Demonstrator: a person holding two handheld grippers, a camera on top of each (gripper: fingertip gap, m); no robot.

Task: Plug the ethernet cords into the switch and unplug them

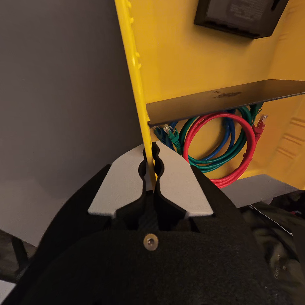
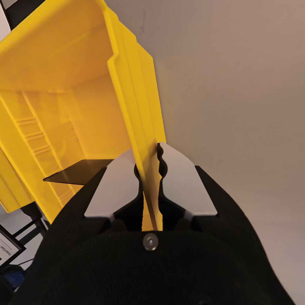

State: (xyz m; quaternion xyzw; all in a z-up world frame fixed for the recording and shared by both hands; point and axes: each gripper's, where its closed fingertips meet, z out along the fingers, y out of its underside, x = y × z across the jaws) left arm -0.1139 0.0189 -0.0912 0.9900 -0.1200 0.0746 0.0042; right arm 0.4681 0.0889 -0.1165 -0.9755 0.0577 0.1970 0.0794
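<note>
Your left claw (image 1: pixel 149 158) and right claw (image 2: pixel 146 158) each pinch a side wall of the yellow bin (image 1: pixel 181 69). Inside: black divider (image 1: pixel 214 100), switch (image 1: pixel 239 16) beyond it, three coiled ethernet cords (image 1: pixel 219 148) nearer you: red, green, blue.

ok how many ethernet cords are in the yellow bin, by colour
red cord: 1
green cord: 1
blue cord: 1
total: 3 coils showing in the bin, below the black divider. More could be hidden under it. Both the left gripper and right gripper are clamped on the bin's walls.
</note>
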